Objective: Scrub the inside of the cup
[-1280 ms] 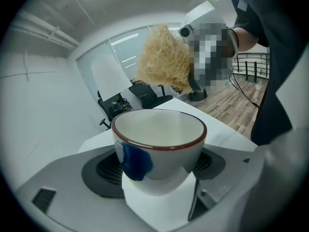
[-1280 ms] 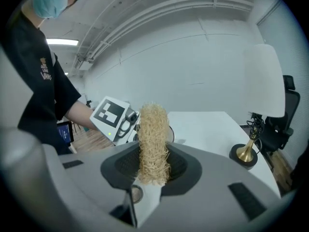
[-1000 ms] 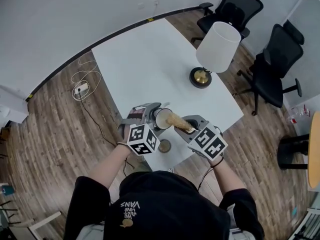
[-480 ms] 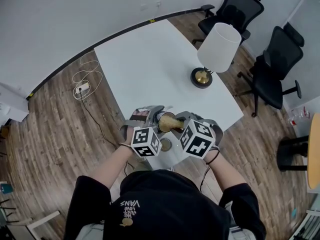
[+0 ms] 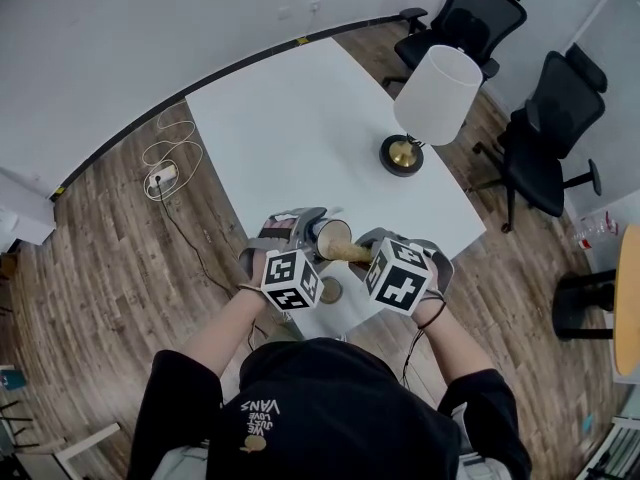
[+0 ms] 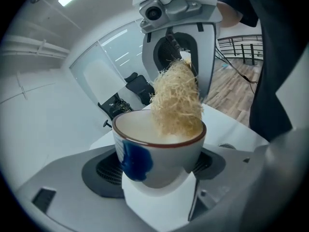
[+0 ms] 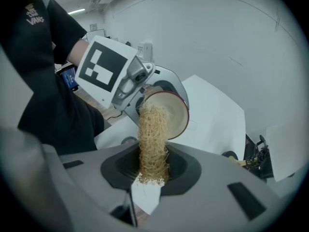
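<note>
Above the white worktop point(image 5: 300, 118), our left claw point(image 5: 303, 236) grips the cup point(image 5: 330, 238). Our right claw point(image 5: 375, 251), clamped on the fibre scrubber point(image 5: 352, 252), has drawn back slightly, its tip still inside the cup. We judge the scrubbing mid-stroke.

We see the cup point(image 6: 159, 151) as glazed ceramic, smooth and glossy, while the scrubber point(image 6: 176, 103) dipping into it from twelve o'clock is a coarse, dry tangle of straw-coloured fibre, rough and matt. The left gripper point(image 6: 157, 187) and the right gripper point(image 7: 150, 182) both look to us like smooth matt grey plastic, with flat white pads at the jaws. In the head view the table point(image 5: 300, 118) is a smooth, matt white top, the floor point(image 5: 100, 258) at nine o'clock is wood-grain planking with a faint sheen, and the lamp point(image 5: 437, 93) at two o'clock has a matt, cloth-like shade over a shiny brass-coloured metal base.
</note>
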The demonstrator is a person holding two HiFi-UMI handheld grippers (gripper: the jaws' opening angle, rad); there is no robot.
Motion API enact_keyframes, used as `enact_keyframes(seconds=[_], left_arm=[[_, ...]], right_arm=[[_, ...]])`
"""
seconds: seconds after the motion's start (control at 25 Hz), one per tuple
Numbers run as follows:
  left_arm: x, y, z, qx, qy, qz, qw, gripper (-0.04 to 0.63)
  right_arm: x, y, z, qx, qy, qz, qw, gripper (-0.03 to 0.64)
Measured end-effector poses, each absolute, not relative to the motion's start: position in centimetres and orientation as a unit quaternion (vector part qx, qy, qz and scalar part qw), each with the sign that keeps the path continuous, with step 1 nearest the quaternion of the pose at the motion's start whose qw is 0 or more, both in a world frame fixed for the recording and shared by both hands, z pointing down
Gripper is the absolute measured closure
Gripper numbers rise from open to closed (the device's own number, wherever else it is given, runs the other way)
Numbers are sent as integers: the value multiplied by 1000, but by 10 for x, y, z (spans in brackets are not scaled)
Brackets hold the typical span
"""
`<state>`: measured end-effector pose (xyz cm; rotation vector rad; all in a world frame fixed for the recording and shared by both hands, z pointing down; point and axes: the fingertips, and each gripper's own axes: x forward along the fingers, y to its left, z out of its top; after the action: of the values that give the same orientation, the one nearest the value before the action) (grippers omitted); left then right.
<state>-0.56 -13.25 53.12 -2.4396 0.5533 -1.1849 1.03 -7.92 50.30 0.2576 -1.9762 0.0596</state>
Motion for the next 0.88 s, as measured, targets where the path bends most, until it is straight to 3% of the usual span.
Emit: enact_keyframes(seconds=[0.24, 0.64, 0.76, 0.88], left_arm=[[5, -125, 536, -864, 176, -426, 204, 193], [3, -134, 536, -870, 186, -416, 185, 193], [3, -137, 540, -876, 188, -412, 168, 193], [6, -141, 544, -885, 193, -398, 143, 193]], right_arm=[[1, -92, 492, 118, -846, 23, 520, 523], [26, -90, 508, 127, -829, 55, 542, 523], [16, -80, 510, 120, -855, 98, 495, 523], [6, -81, 507, 134, -891, 161, 403, 523]])
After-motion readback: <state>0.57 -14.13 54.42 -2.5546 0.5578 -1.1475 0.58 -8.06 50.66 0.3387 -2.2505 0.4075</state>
